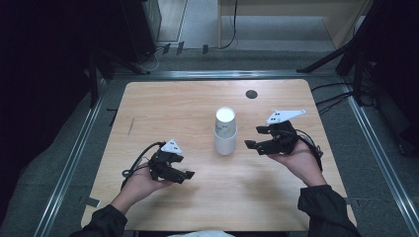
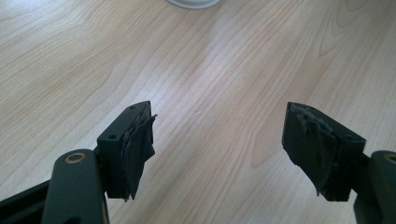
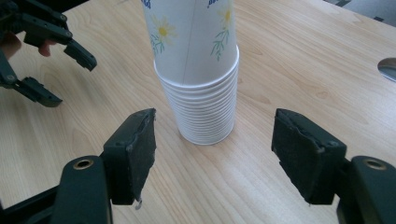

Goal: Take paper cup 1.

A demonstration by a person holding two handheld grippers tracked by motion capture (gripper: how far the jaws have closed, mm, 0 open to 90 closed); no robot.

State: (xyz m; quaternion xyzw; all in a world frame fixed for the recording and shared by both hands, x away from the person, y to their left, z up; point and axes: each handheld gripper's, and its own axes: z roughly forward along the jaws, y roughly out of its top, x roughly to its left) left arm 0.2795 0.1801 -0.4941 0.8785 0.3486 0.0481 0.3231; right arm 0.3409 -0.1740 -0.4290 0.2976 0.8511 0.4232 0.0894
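Note:
A stack of upside-down white paper cups [image 1: 225,132] with a daisy print stands in the middle of the wooden table [image 1: 163,103]. My right gripper [image 1: 253,137] hovers just right of the stack, its jaws pointing at it. In the right gripper view the right gripper [image 3: 215,149] is open, and the stack [image 3: 201,70] stands beyond the pads, apart from them. My left gripper [image 1: 185,167] sits at the stack's near left. It stands open over bare wood [image 2: 219,149], with the stack's rim [image 2: 191,3] at the top edge. The left gripper [image 3: 72,83] also appears at upper left in the right gripper view.
A round dark grommet hole [image 1: 251,94] lies in the tabletop behind the stack, and it is the grommet [image 3: 387,70] at the right edge in the right gripper view. Metal rails frame the table. Dark stands and cables lie on the floor beyond.

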